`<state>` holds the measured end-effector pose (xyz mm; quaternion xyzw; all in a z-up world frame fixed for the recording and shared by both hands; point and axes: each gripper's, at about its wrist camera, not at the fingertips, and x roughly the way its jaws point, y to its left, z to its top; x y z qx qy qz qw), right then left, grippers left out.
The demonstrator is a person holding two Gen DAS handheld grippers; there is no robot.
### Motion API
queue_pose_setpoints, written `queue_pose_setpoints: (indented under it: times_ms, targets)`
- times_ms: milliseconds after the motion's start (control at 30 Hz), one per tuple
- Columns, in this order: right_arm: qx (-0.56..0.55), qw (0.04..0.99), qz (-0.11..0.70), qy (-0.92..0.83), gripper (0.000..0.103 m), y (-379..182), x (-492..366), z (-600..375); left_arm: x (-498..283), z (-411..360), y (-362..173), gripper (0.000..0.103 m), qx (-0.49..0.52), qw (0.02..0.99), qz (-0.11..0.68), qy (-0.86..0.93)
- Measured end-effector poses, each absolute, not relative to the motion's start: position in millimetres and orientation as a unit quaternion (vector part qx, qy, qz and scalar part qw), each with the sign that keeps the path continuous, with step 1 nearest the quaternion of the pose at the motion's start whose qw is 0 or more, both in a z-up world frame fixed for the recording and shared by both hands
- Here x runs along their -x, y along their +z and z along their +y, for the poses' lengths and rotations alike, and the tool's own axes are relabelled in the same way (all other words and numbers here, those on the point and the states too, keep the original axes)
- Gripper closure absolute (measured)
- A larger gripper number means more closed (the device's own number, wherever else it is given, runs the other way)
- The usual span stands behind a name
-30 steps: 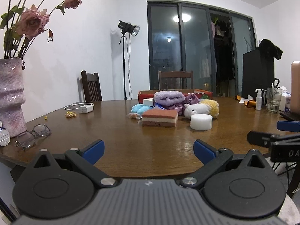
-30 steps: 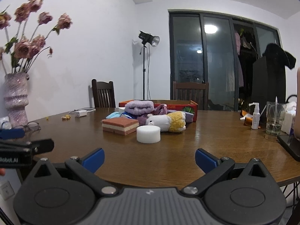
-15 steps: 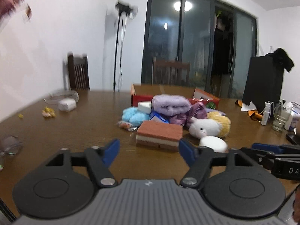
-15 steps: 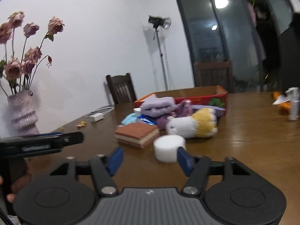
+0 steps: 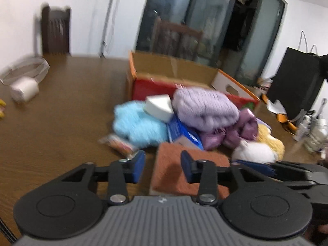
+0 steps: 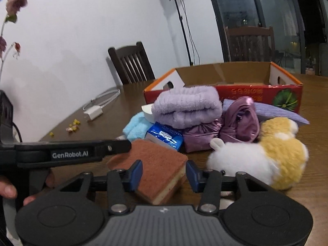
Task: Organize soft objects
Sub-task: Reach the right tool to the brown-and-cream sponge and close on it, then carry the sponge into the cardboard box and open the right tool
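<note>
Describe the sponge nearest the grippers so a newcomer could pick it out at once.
Start at the open red cardboard box on the wooden table; a heap of soft things lies in front of it. The sponge sits at the heap's near edge, beside the white-and-yellow plush toy. It alone is a flat block, rust-brown on top with pale layers on its side.

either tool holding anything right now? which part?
Nothing held. The left tool and right tool have just been closing, both hovering over the brown sponge, pads not touching it.

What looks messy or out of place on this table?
The soft things, such as the purple towel and plush toy, lie heaped outside the cardboard box. Small yellow scraps are scattered near the charger.
</note>
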<state>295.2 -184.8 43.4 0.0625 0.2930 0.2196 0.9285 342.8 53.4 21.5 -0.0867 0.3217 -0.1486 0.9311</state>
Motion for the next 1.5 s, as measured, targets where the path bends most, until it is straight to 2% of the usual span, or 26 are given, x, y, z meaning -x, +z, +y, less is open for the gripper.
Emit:
queue_pose_setpoints:
  times_ms: [200,300,367,533,633,767,900,1067,1200,1333,1367,1500]
  targets:
    - [-0.064,0.928,0.29,0.225,0.062,35,-303,-183,-339,58,14,0.071,0.097,0.93,0.31,-0.17]
    - [-0.068,0.925,0.295,0.229,0.064,37,-303,-183,-331,60,18,0.072,0.125,0.921,0.332,-0.16]
    - [-0.065,0.923,0.301,0.23,0.065,46,-293,-184,-309,62,24,0.068,0.152,0.914,0.339,-0.163]
    - [-0.044,0.915,0.294,0.273,0.066,60,-250,-188,-250,71,26,0.068,0.186,0.911,0.333,-0.159]
    - [-0.036,0.91,0.304,0.28,0.065,56,-229,-188,-233,67,20,0.068,0.169,0.911,0.343,-0.152]
    - [-0.057,0.903,0.32,0.281,0.063,44,-222,-192,-231,72,14,0.063,0.182,0.907,0.346,-0.157]
    - [-0.064,0.903,0.319,0.281,0.06,44,-221,-195,-237,77,10,0.064,0.198,0.902,0.344,-0.169]
    - [-0.073,0.905,0.317,0.274,0.066,46,-225,-198,-243,71,17,0.067,0.208,0.904,0.332,-0.173]
    - [-0.082,0.922,0.258,0.275,0.066,90,-248,-208,-277,67,66,0.067,0.202,0.92,0.271,-0.197]
    - [-0.059,0.937,0.2,0.28,0.066,144,-317,-215,-368,60,115,0.066,0.192,0.929,0.237,-0.209]
    - [-0.057,0.94,0.196,0.275,0.066,154,-342,-215,-398,57,123,0.059,0.189,0.927,0.241,-0.216]
    - [-0.075,0.934,0.241,0.252,0.066,170,-463,-218,-520,42,129,0.06,0.168,0.924,0.283,-0.193]
